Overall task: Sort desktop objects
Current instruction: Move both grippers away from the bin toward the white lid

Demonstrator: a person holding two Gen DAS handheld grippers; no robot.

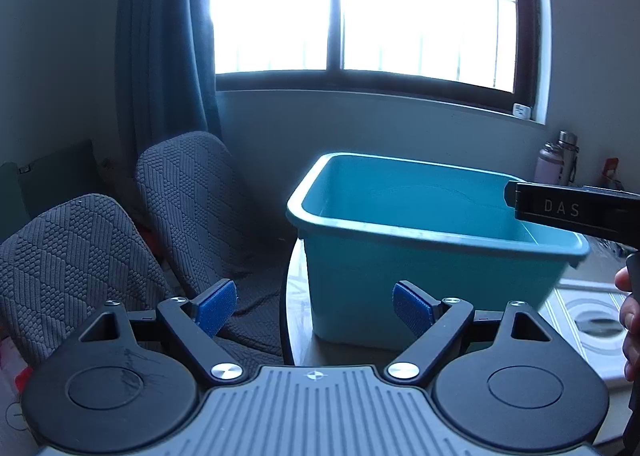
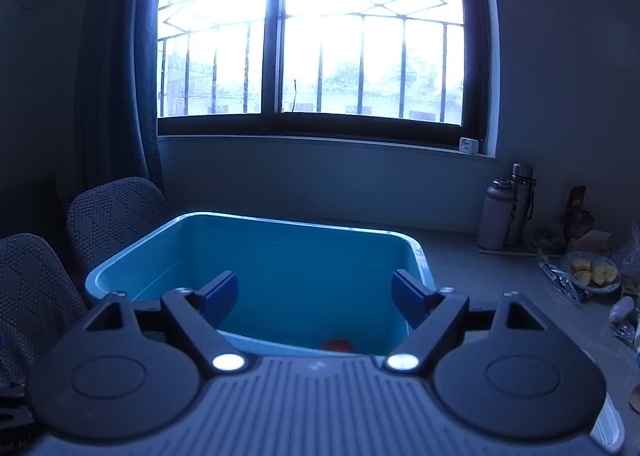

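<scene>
A teal plastic tub [image 1: 420, 288] stands on the table by the window. My left gripper [image 1: 314, 308] is open and empty, low in front of the tub's near left corner. My right gripper [image 2: 314, 298] is open and empty, held over the tub [image 2: 256, 240]. A small red object [image 2: 338, 345] lies on the tub floor just below it, mostly hidden by the gripper body. In the left wrist view the right gripper's black body [image 1: 576, 211] reaches over the tub's right rim.
Two grey chairs [image 1: 120, 256] stand left of the table. Bottles [image 2: 506, 211], a bowl of yellow food [image 2: 592, 276] and packets sit at the back right. A white appliance top [image 1: 588, 316] lies right of the tub.
</scene>
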